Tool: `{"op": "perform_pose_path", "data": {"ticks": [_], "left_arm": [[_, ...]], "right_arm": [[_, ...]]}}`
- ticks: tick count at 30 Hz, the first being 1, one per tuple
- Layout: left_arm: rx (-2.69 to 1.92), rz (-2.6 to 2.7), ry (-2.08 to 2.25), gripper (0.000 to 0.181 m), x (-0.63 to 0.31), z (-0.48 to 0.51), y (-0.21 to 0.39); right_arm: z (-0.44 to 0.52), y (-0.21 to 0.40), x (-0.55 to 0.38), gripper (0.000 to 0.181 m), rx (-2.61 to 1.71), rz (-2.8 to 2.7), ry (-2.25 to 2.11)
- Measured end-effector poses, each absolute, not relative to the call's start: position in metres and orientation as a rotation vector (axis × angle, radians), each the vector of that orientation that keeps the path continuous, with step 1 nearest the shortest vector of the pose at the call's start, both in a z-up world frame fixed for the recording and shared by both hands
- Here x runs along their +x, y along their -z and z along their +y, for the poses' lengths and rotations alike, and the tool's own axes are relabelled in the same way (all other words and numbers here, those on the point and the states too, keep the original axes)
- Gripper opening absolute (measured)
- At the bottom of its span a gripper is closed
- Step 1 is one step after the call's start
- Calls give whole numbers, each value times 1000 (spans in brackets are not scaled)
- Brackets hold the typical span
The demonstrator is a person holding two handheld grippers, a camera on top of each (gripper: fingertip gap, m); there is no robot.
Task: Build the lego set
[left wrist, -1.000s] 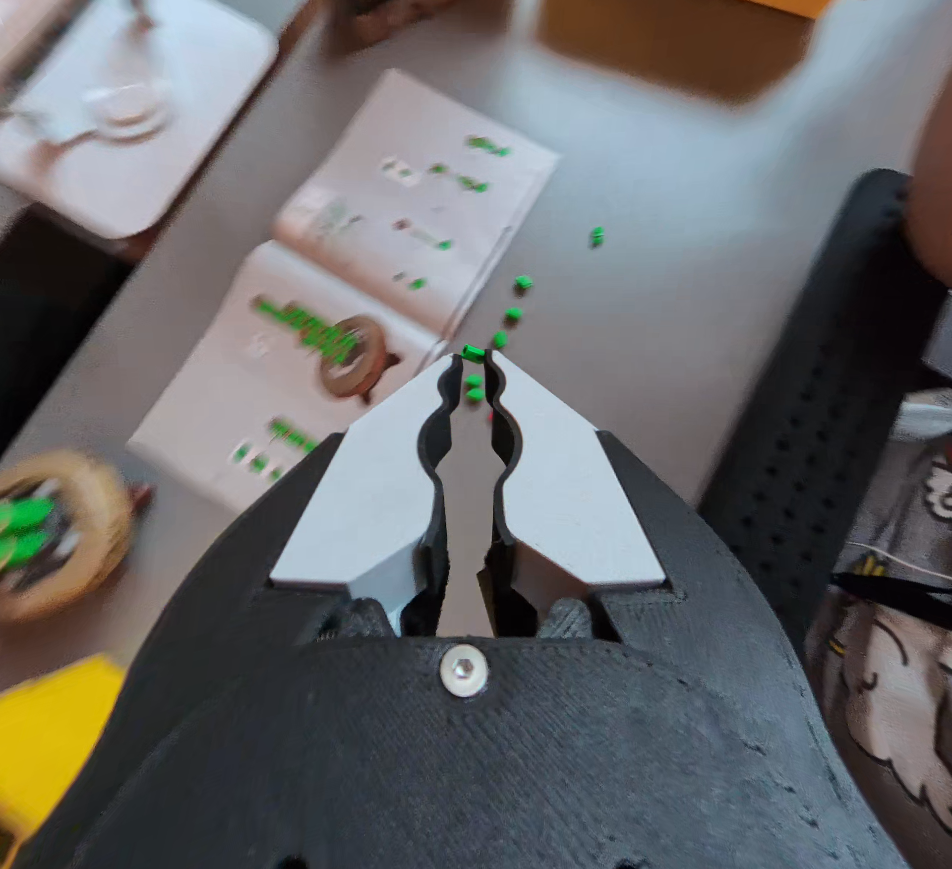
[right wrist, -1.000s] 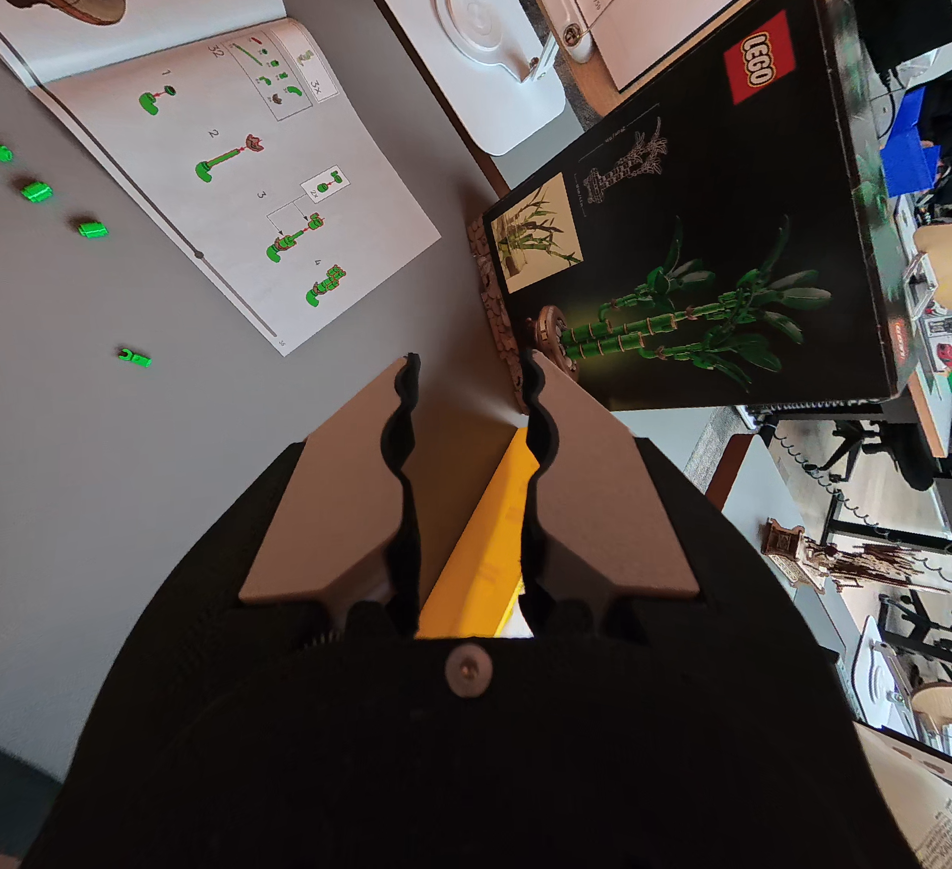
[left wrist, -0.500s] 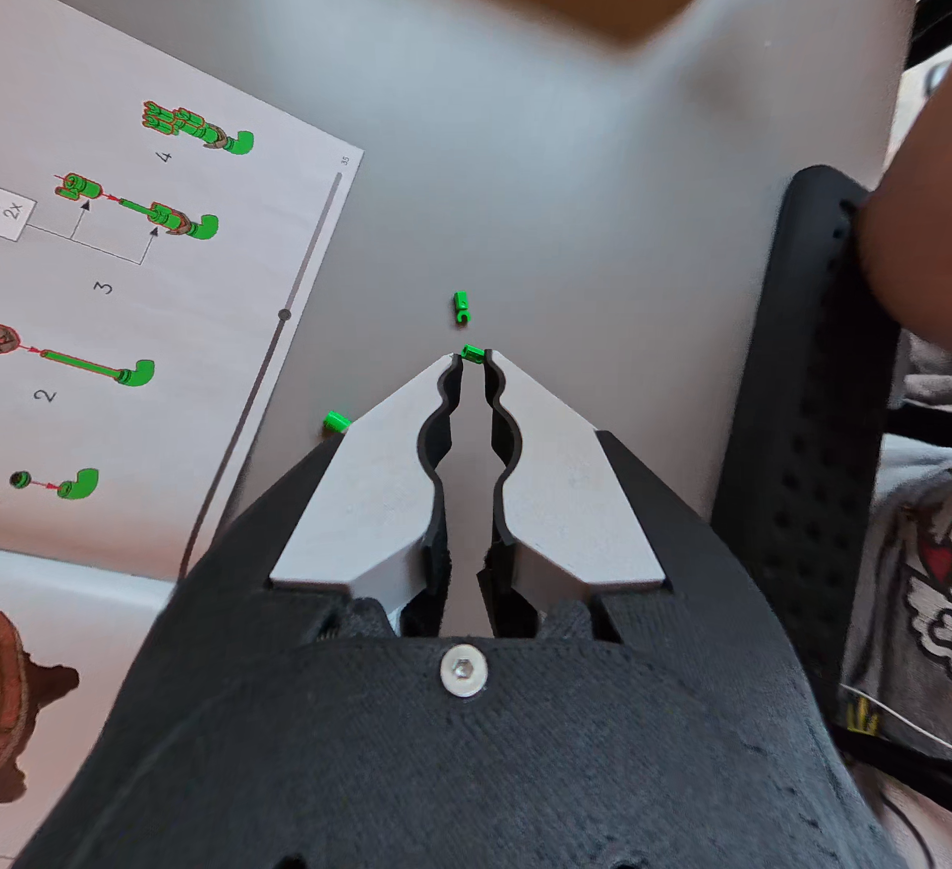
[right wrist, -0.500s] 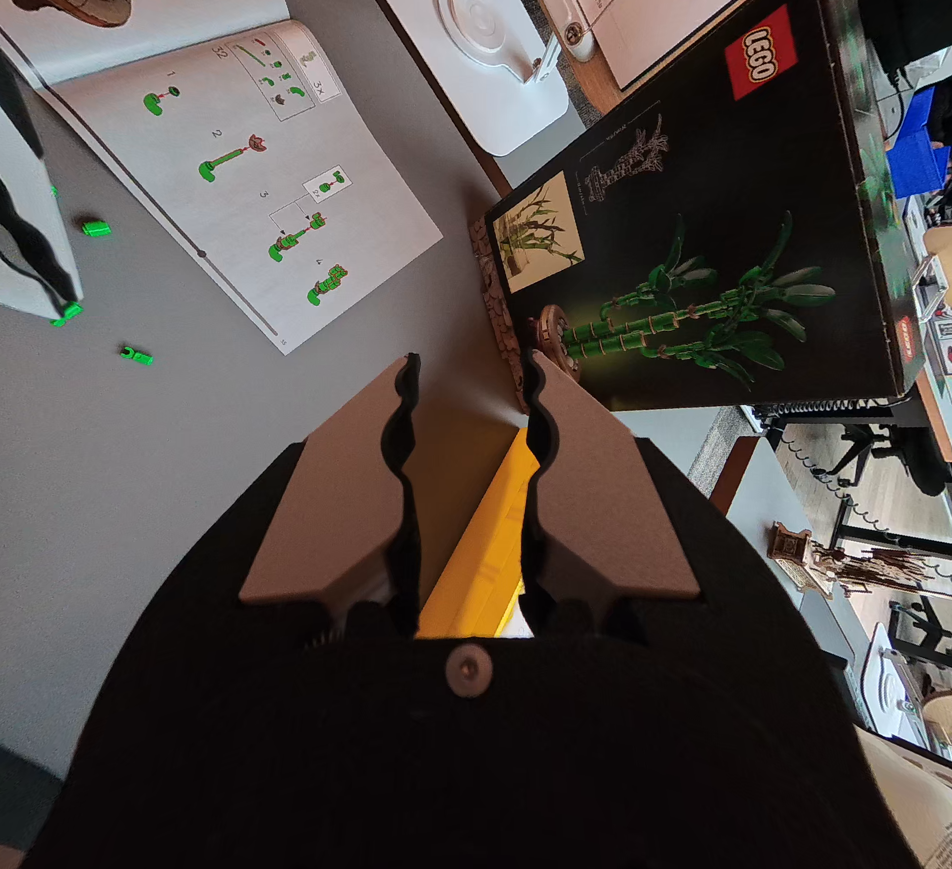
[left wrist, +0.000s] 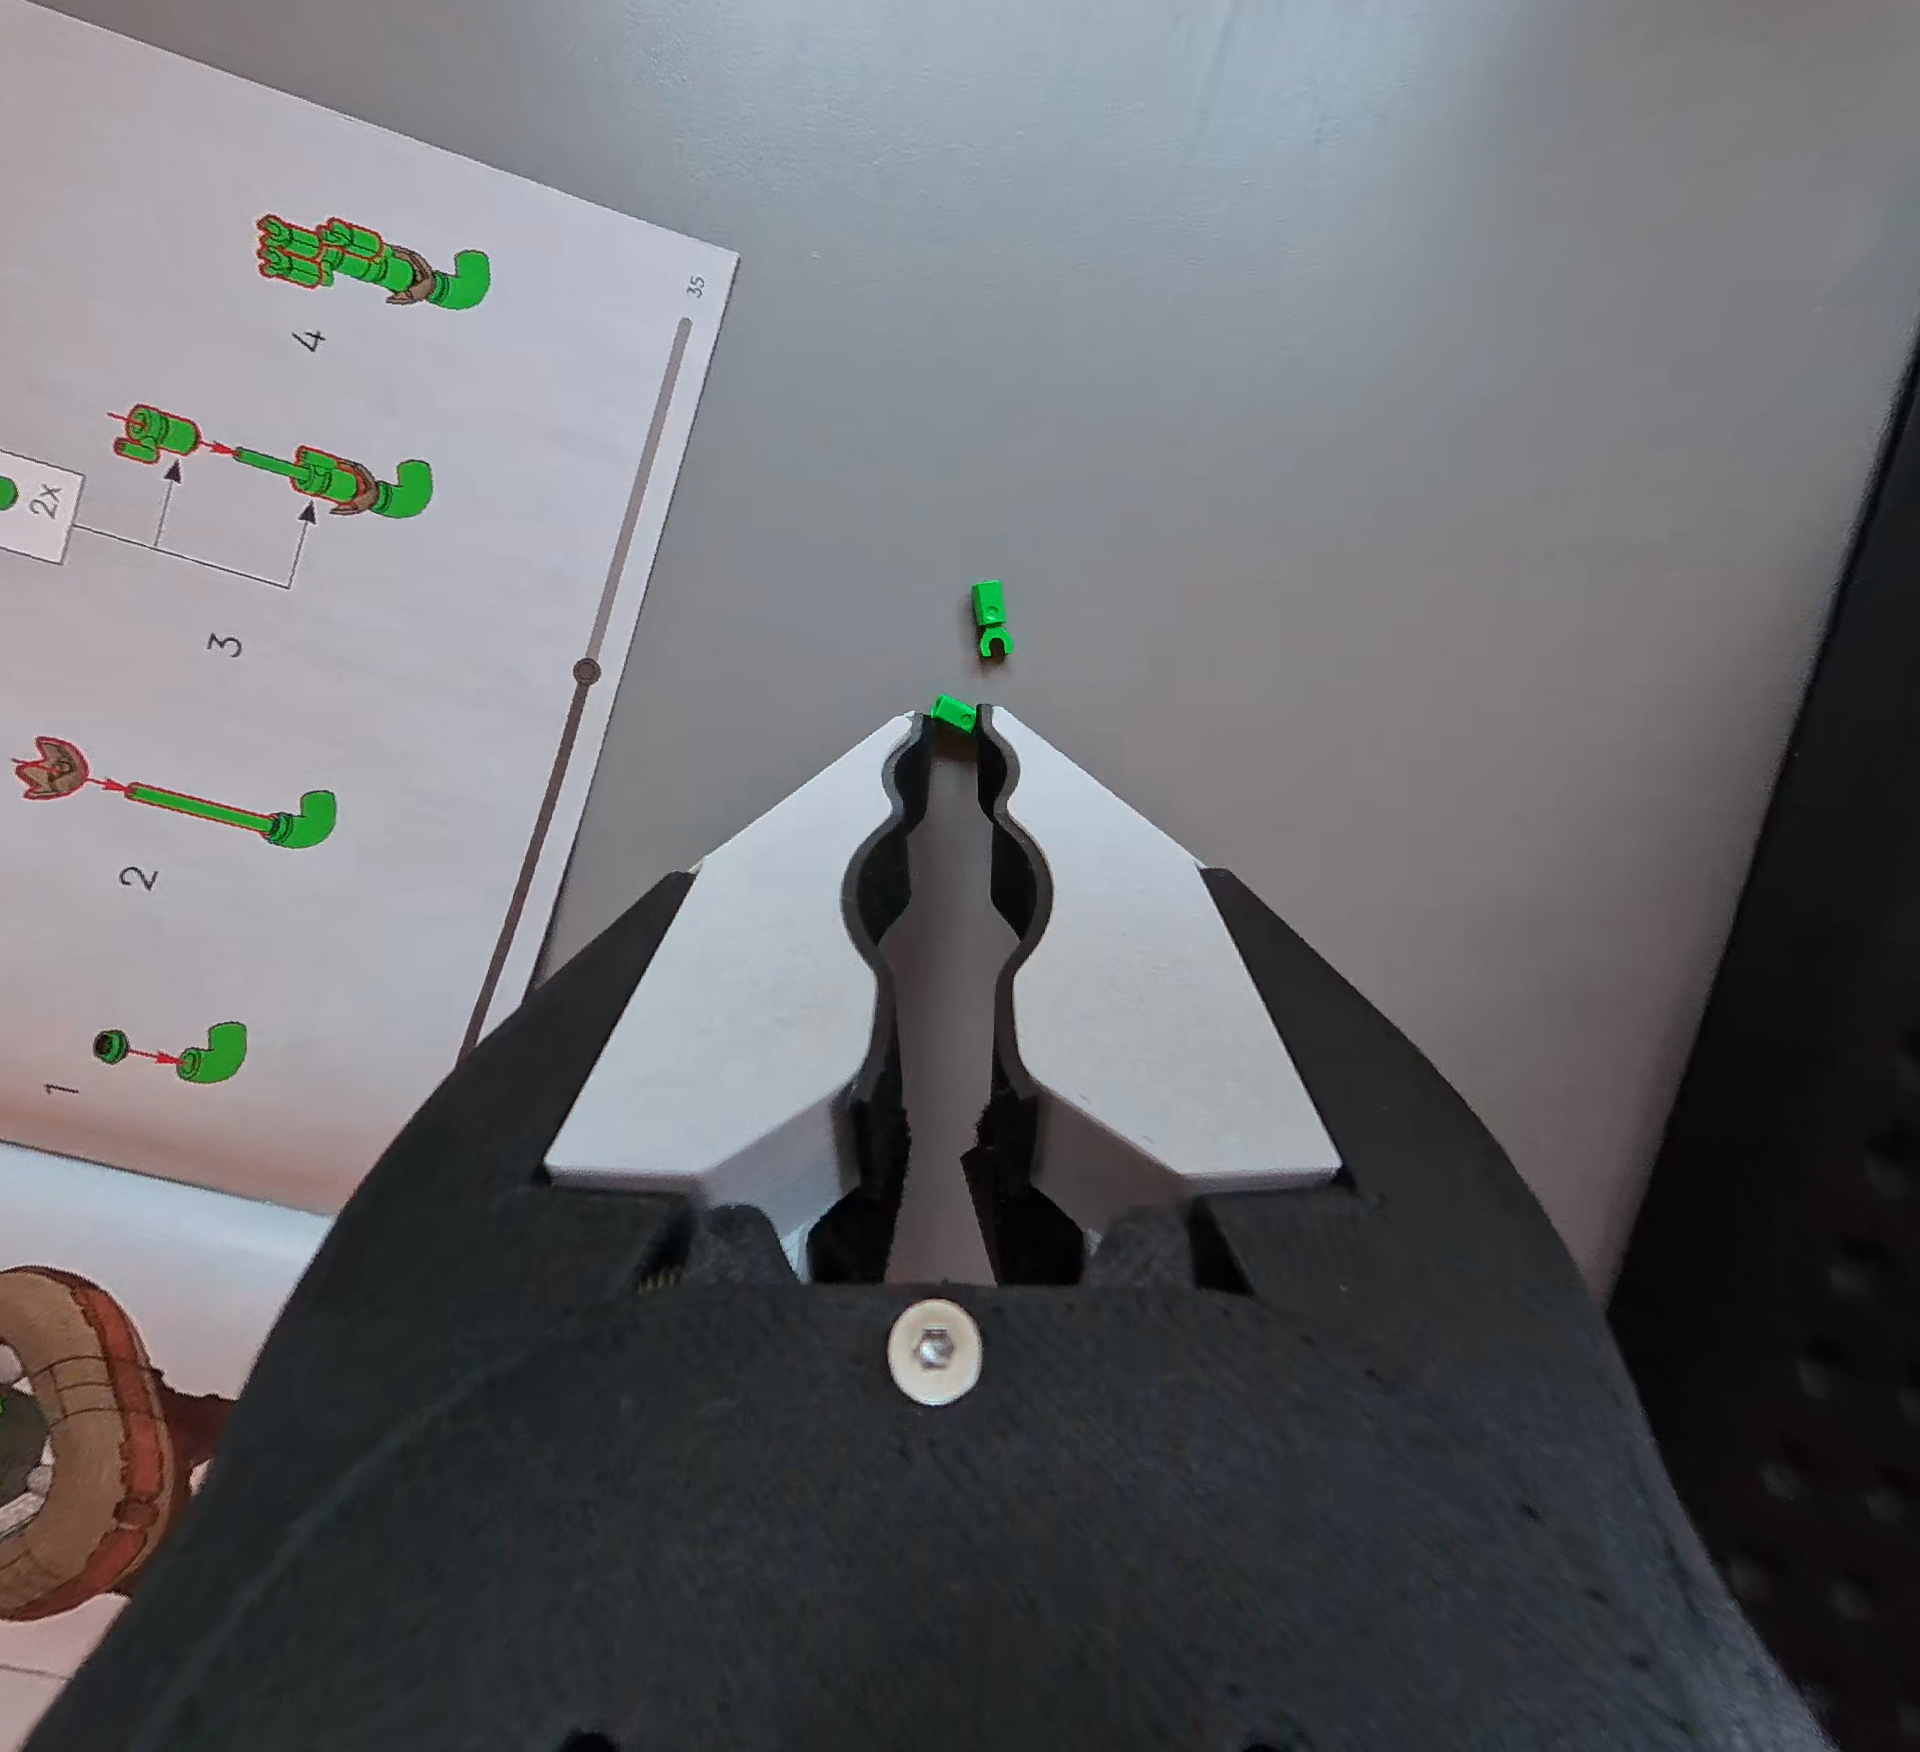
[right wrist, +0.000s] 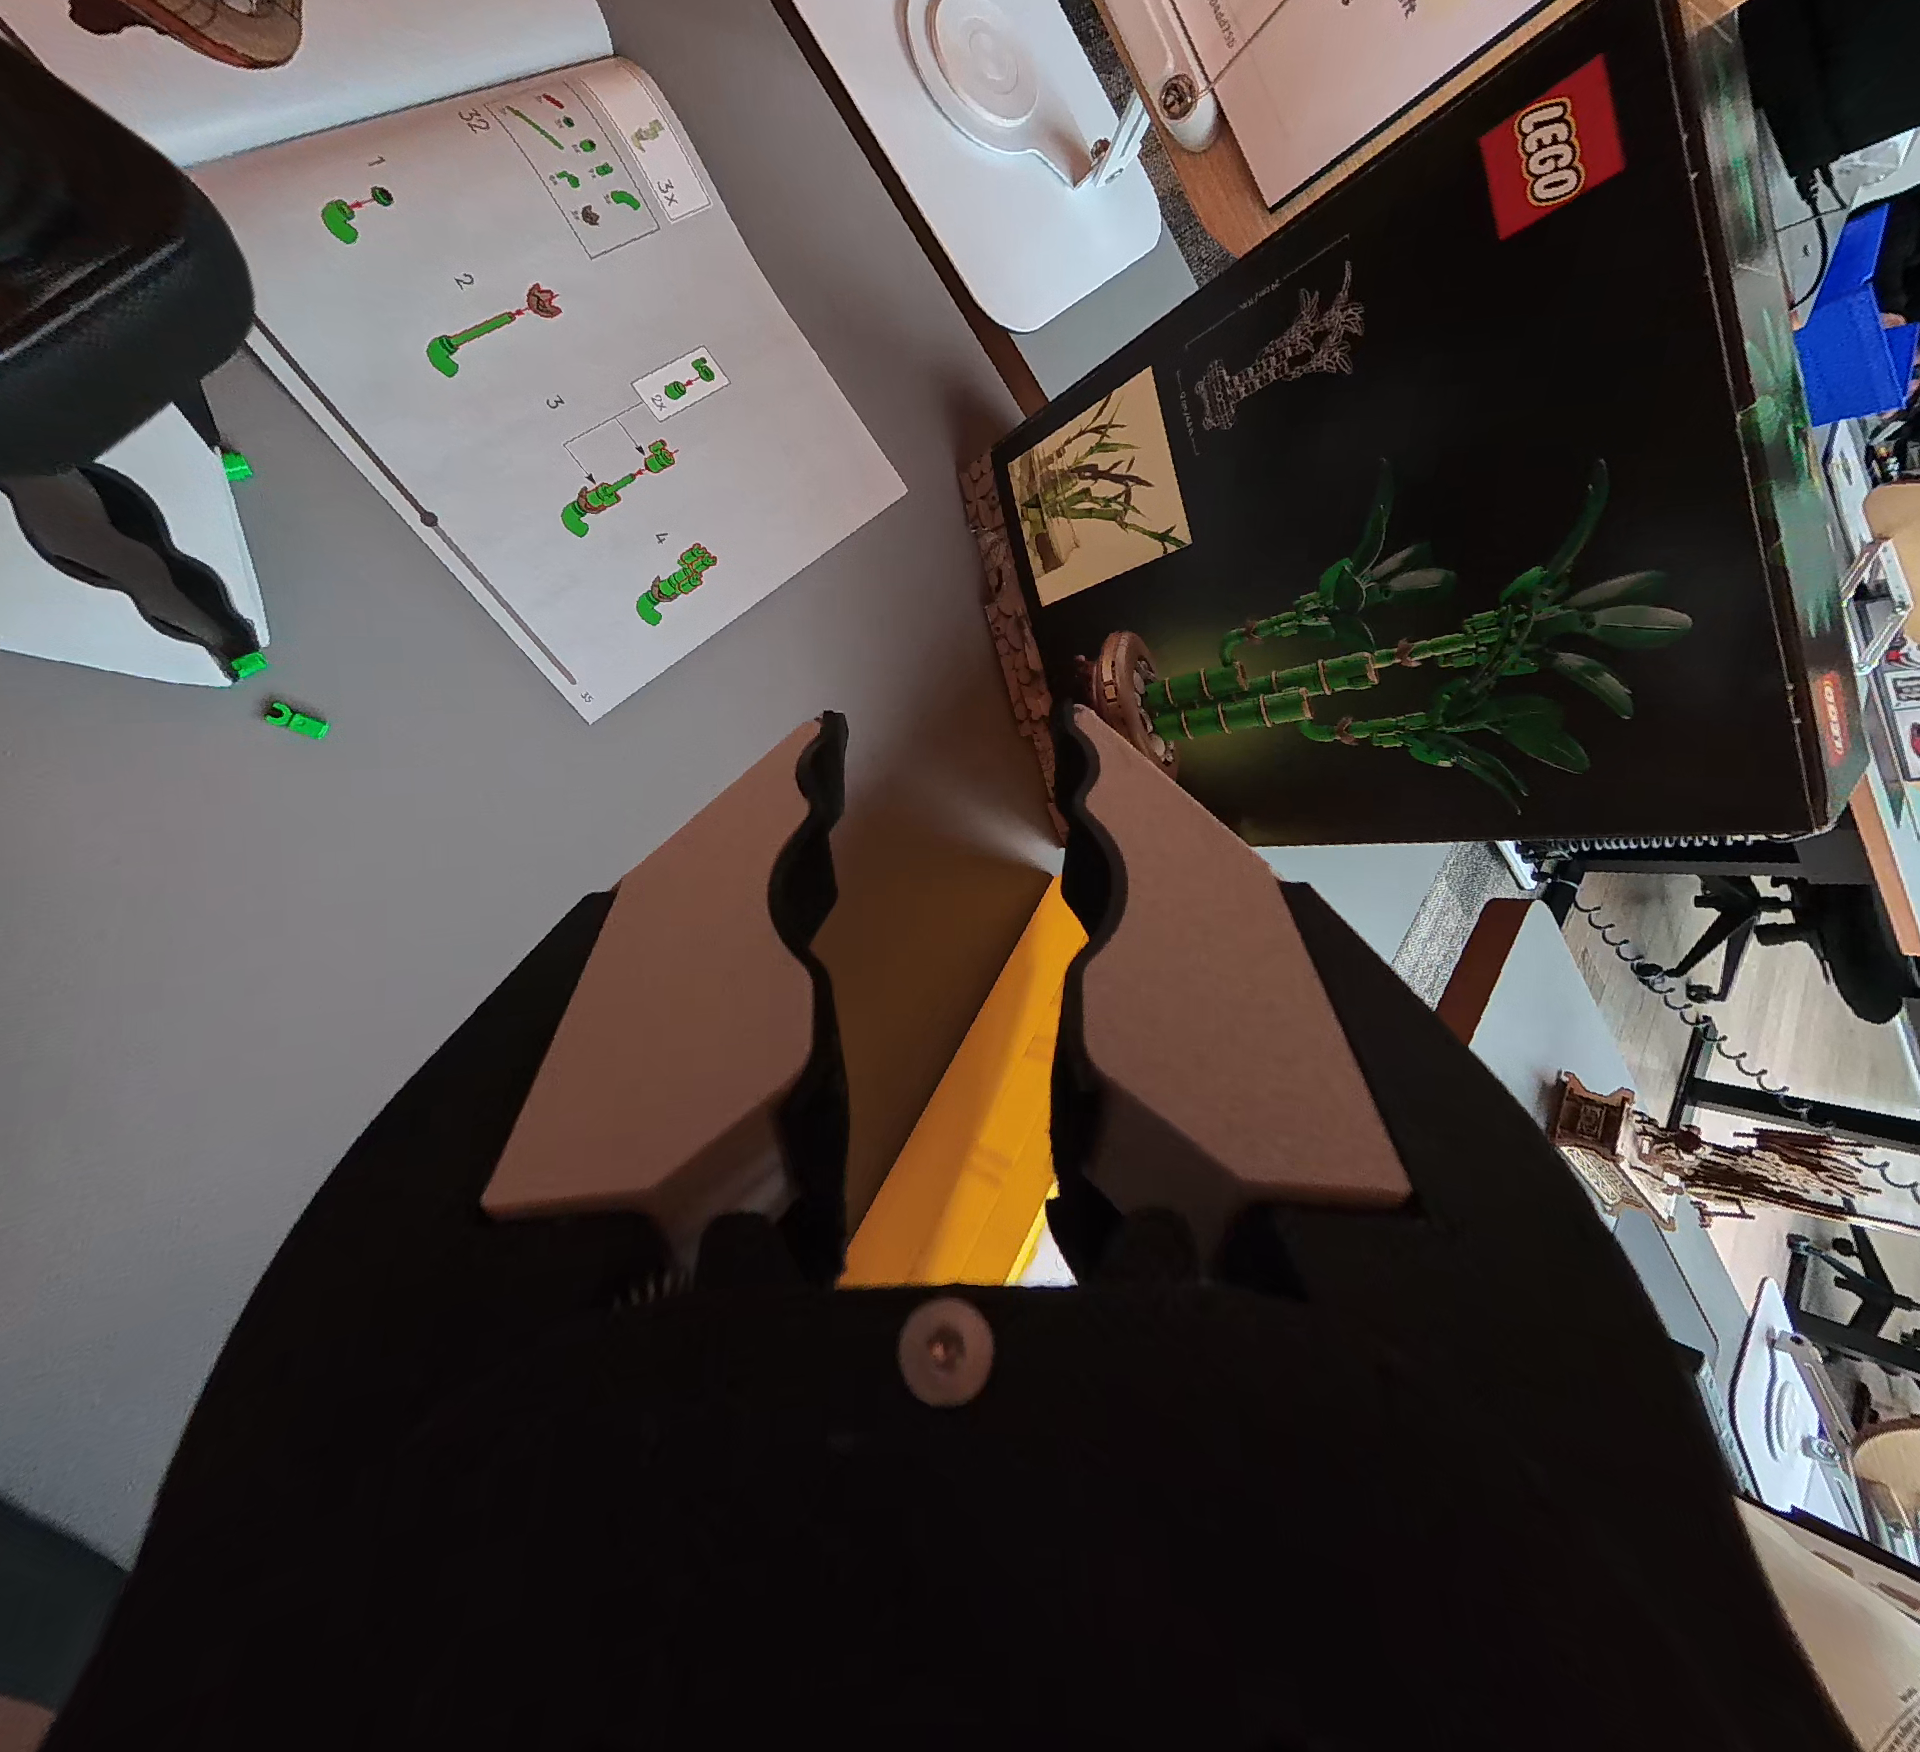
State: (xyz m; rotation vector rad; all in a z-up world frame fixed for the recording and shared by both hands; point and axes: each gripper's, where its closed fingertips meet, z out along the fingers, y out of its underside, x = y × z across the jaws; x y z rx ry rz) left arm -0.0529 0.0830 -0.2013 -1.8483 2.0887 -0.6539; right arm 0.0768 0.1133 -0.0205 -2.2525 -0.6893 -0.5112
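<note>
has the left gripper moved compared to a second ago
Yes. In the right wrist view the left gripper, absent a second ago, now sits over the table beside the instruction booklet, its tips pinching a green piece near the loose clip piece.

Left tongs (left wrist: 954, 715) — black textured body, pale wavy-edged fingers, silver screw; right tongs (right wrist: 951, 736) alike.

— What's different on your left?
— My left gripper (left wrist: 954, 715), pinching its green piece (left wrist: 953, 713), now sits lower, close behind the green clip piece (left wrist: 990, 619).
— The right?
— Unmoved.
</note>
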Motion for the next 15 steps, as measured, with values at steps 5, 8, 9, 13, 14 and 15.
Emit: {"op": "perform_pose_path", "data": {"ticks": [5,8,9,13,14,15], "left_arm": [[-1854,2073,644,15,-52,88,201],[-1856,2054,645,23,-52,94,197],[-1856,2039,664,21,-53,96,192],[-1872,1949,763,23,-63,116,157],[-1877,1907,804,22,-67,123,143],[-1882,1854,844,22,-73,132,128]], "right_arm": [[112,19,77,39,-2251,-689,519],[111,16,75,39,-2238,-693,519],[110,15,75,39,-2234,-692,519],[109,12,81,39,-2223,-662,510],[108,11,82,39,-2222,-655,507],[108,11,84,39,-2222,-649,505]]}}
